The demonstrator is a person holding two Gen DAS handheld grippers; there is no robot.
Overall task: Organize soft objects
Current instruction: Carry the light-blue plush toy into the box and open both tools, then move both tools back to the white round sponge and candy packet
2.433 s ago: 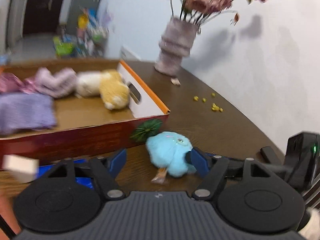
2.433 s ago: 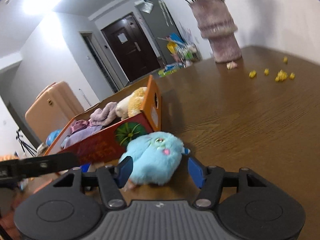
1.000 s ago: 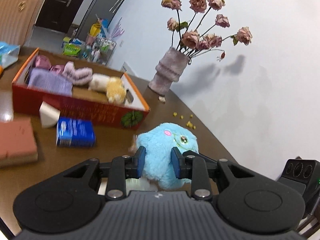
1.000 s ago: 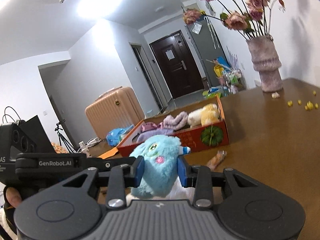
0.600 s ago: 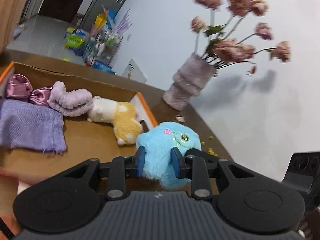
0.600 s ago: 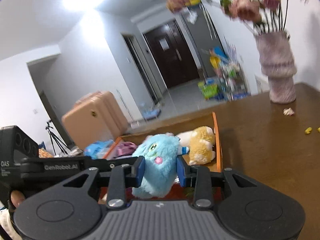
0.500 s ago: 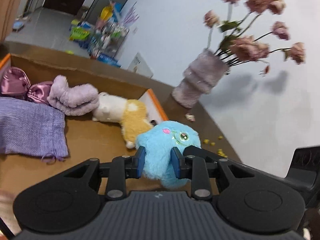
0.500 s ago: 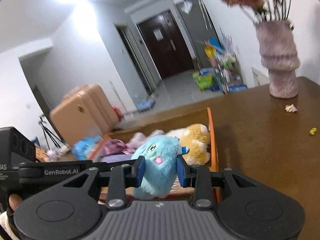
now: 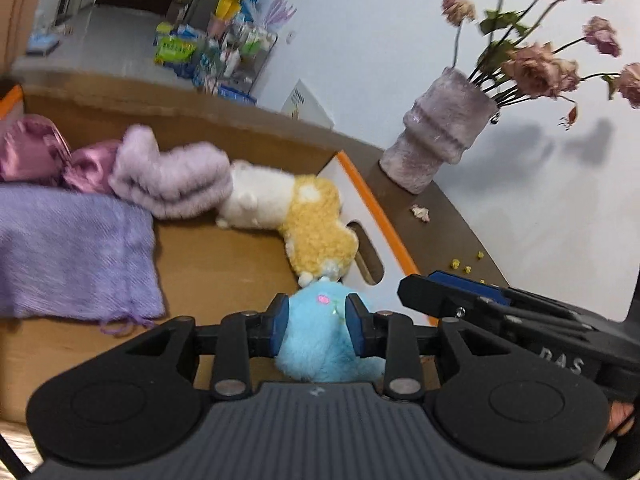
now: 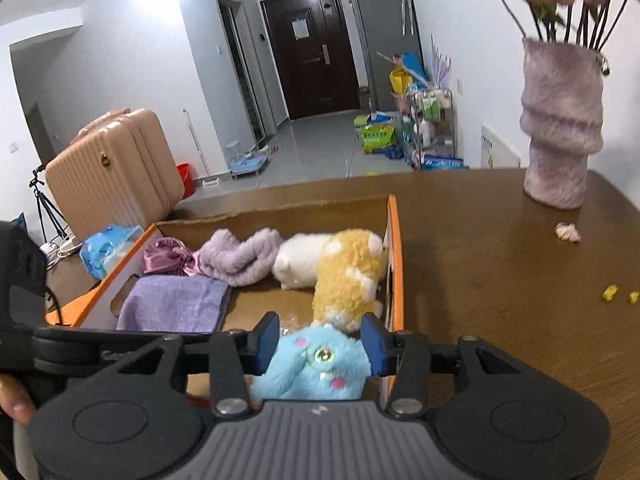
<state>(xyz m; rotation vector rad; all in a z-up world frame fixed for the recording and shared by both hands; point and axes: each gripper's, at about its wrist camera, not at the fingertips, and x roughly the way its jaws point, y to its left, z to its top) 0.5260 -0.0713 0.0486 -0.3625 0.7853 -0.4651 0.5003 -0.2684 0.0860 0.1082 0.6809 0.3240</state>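
Note:
A blue plush toy [image 9: 324, 340] sits between the fingers of both grippers, over the near right corner of the cardboard box [image 9: 392, 236]. My left gripper [image 9: 316, 320] is shut on it. My right gripper [image 10: 320, 340] stands wider around the blue plush toy [image 10: 316, 368], its pads looser on the fur. Inside the box [image 10: 394, 248] lie a yellow and white plush dog [image 9: 304, 220], a fluffy lilac item [image 9: 176, 176], a purple cloth [image 9: 68, 248] and a pink satin pouch [image 9: 32, 152]. The dog [image 10: 340, 268] touches the blue toy's top.
A furry vase of dried roses [image 9: 440, 144] stands on the brown table [image 10: 500, 280] right of the box, with yellow crumbs [image 10: 616, 294] nearby. A pink suitcase [image 10: 112, 176] and a tripod [image 10: 44, 204] stand on the floor beyond.
Both grippers have carried the blue toy from above the table down into the box's near right corner. The right gripper's jaws have spread wider around it.

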